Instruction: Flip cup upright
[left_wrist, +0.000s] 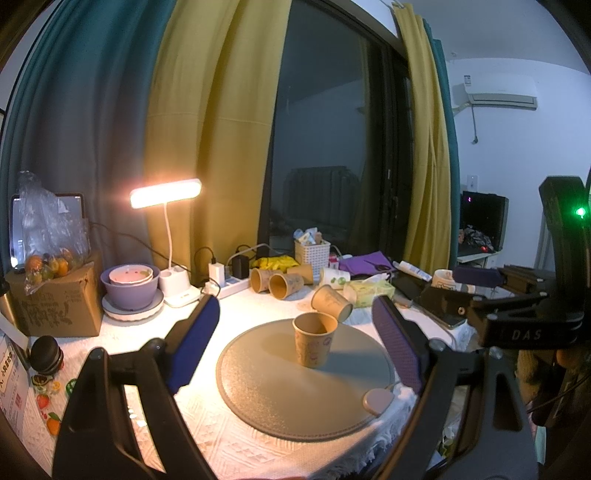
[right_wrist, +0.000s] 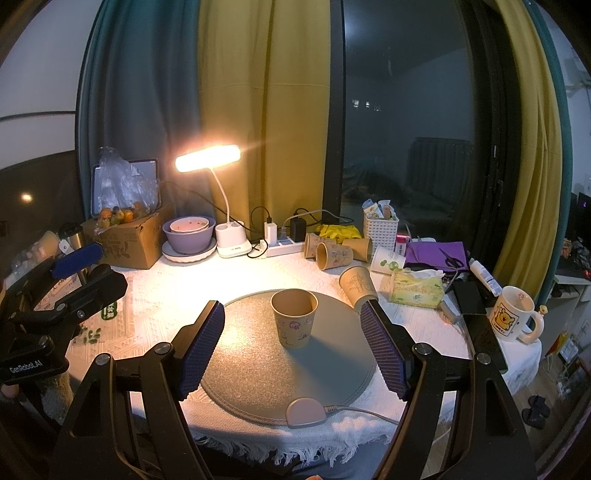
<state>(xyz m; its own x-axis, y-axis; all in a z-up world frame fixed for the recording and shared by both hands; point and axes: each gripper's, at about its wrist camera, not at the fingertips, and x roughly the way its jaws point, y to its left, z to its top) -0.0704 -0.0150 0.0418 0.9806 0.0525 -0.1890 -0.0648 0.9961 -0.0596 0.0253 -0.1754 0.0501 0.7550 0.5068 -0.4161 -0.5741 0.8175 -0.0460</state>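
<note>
cup (left_wrist: 314, 339) upright on round mat (left_wrist: 288, 391), left gripper (left_wrist: 295, 347) open

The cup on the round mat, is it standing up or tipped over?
Upright. The cup stands on its base on the mat, open mouth up, apart from both open grippers.

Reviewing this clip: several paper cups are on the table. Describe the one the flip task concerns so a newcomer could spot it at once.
Find the round grey mat at the front of the white-clothed table. One brown paper cup stands on it, upright, mouth open to the ceiling. The other brown cups lie on their sides behind the mat, near the power strip and white basket.
</note>
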